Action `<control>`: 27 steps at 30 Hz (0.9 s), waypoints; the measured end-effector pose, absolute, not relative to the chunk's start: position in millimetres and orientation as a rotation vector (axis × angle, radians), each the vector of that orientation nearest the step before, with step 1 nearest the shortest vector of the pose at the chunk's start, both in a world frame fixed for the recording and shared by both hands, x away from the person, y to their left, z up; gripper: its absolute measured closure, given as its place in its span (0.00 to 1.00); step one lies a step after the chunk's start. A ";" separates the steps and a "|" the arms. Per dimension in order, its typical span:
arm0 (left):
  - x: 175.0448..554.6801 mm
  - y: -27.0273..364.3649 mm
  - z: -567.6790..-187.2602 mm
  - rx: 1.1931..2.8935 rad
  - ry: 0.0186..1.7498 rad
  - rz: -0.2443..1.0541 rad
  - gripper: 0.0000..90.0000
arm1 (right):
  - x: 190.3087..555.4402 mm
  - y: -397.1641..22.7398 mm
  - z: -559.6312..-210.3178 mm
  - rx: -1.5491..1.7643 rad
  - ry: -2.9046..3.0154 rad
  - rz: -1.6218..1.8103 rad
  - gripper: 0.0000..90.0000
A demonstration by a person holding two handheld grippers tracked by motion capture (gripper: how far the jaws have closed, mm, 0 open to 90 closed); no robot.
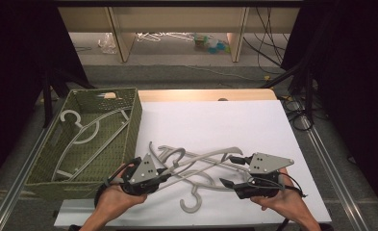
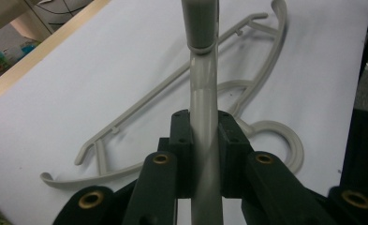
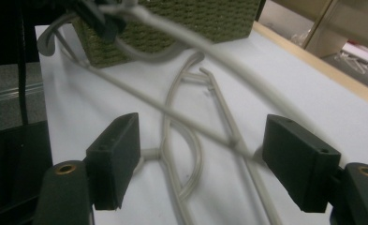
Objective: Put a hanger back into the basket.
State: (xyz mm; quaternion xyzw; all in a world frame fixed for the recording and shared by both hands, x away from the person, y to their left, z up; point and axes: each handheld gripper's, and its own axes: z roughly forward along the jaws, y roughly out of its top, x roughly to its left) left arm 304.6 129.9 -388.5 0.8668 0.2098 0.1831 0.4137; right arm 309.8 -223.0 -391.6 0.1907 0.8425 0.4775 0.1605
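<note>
My left gripper (image 1: 166,173) is shut on the arm of a grey plastic hanger (image 1: 202,158), which rises off the white sheet toward the right. In the left gripper view the pads (image 2: 181,140) squeeze that hanger's arm (image 2: 204,93) from both sides. My right gripper (image 1: 229,171) stands open near the hanger's far end, its jaws wide apart (image 3: 205,159). The lifted arm (image 3: 228,61) passes just above them and touches neither pad. More grey hangers (image 1: 192,199) lie tangled on the sheet under both grippers.
A green woven basket (image 1: 131,127) sits at the left of the table with grey hangers (image 1: 88,132) inside. The white sheet (image 1: 225,120) covers the tabletop; its wooden far edge (image 1: 206,95) shows behind. Cables and shelf legs stand beyond the table.
</note>
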 end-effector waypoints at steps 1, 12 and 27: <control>305.9 132.5 -386.7 2.166 0.535 0.468 0.88 | 309.4 -224.1 -394.2 0.551 2.405 1.364 0.31; 320.3 165.4 -349.3 2.004 0.645 0.452 0.88 | 307.7 -231.3 -412.2 0.595 2.469 1.322 0.29; 340.0 225.6 -278.4 1.877 0.735 0.581 0.88 | 307.4 -235.9 -416.6 0.614 2.471 1.316 0.29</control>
